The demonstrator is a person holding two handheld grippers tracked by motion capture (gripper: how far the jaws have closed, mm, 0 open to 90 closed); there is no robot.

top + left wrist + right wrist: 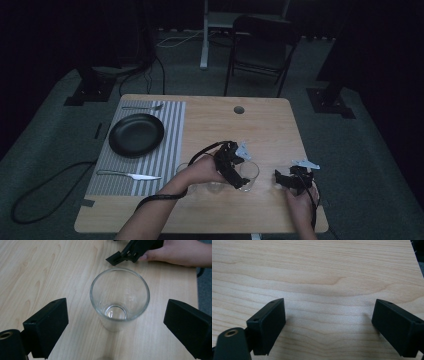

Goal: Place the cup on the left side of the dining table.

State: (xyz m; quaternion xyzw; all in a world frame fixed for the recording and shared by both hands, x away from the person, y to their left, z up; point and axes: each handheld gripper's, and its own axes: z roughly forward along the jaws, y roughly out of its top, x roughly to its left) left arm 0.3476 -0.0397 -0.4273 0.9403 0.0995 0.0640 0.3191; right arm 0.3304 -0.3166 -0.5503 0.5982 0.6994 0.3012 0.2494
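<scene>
Left gripper view: my left gripper has its fingers apart, either side of the glass, not touching it. Glass stands upright on the counter, well right of the black plate. Right gripper just right of the glass, fingers apart over bare wood.

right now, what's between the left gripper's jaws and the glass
Nothing: in the left gripper view the open left gripper flanks the empty glass, with bare wooden table in each gap.
</scene>
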